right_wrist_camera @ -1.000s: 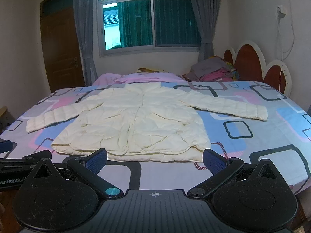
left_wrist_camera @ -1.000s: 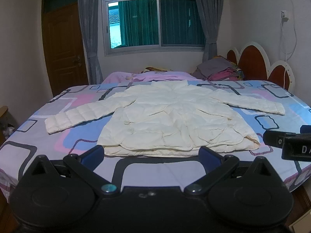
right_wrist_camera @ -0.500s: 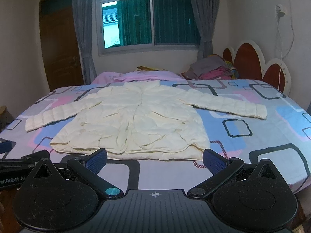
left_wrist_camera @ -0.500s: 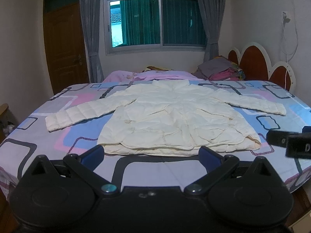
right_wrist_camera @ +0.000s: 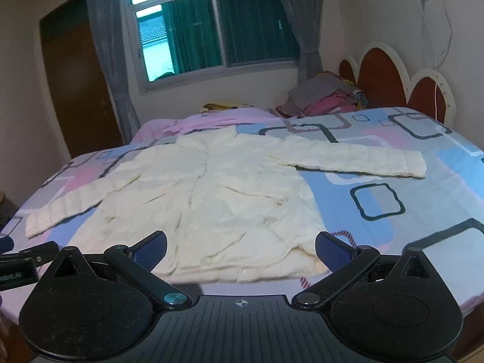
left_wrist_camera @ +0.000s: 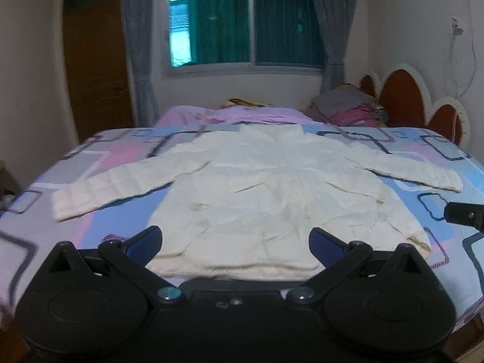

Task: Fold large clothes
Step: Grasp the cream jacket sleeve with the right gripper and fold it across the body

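I hold my left gripper [left_wrist_camera: 234, 239] and right gripper [right_wrist_camera: 240, 243] level and side by side above the hem of the cream jacket [left_wrist_camera: 272, 187], both spread wide and empty. The jacket lies flat on the bed [right_wrist_camera: 423, 211], sleeves outstretched.

Curtained window [left_wrist_camera: 251, 27], brown door [left_wrist_camera: 96, 66], scalloped headboard [right_wrist_camera: 393, 75], patterned bed [right_wrist_camera: 423, 196]

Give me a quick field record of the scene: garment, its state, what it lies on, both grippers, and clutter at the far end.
garment: cream puffer jacket
state: spread flat, unfolded, both sleeves out to the sides
surface: bed with a patterned sheet
left gripper: open, empty, near the hem
right gripper: open, empty, near the hem
far end: pile of clothes by the headboard
fold progress: not started
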Demonstrator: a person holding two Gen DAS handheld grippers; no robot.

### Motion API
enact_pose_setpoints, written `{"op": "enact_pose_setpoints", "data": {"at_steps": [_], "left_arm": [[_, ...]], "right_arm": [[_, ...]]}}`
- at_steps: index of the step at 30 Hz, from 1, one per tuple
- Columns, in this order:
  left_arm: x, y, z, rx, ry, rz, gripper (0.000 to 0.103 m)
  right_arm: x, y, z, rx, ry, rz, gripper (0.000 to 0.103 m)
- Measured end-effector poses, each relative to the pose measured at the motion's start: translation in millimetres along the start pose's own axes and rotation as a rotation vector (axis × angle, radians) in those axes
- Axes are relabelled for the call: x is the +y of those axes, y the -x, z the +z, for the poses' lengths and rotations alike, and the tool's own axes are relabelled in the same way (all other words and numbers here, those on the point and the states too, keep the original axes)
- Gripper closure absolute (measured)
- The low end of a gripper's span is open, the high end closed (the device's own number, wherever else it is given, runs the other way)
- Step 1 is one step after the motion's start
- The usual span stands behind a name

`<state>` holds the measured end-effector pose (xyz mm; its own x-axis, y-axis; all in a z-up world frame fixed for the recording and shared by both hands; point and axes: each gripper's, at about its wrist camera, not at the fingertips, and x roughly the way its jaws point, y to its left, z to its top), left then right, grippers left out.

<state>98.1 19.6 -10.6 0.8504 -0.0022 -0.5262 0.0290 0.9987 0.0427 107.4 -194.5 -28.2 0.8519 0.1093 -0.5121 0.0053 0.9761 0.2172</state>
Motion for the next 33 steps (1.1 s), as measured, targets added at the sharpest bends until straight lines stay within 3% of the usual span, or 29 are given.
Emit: {"op": "enact_pose_setpoints", "data": {"at_steps": [9, 13, 21, 22, 23, 24, 33], "left_arm": [[4, -87, 41, 0.038, 0.007, -0.092, 0.000], [-9, -116, 58, -0.015, -0.049, -0.105, 0.001], [-44, -183, 74, 0.063, -0.036, -0.186, 0.017], [-48, -189, 76, 0.069, -0.022, -0.190, 0.017], [-51, -195, 78, 0.070, -0.008, -0.188, 0.017], [-55, -202, 80, 0.072, -0.002, -0.188, 0.017], [-111, -281, 101, 0.166, -0.041, -0.169, 0.036]], "right_arm": [[-33, -65, 49, -0.041, -0.128, -0.109, 0.000], [-55, -82, 69, -0.090, -0.186, -0.172, 0.000], [-129, -118, 90, -0.090, -0.309, -0.281, 0.001], [-139, -123, 91, -0.087, -0.320, -0.288, 0.013], [-150, -132, 94, -0.075, -0.334, -0.294, 0.040], [-164, -141, 96, -0.060, -0.356, -0.304, 0.048], [-299, -225, 93, -0.026, -0.606, -0.333, 0.050]]}}
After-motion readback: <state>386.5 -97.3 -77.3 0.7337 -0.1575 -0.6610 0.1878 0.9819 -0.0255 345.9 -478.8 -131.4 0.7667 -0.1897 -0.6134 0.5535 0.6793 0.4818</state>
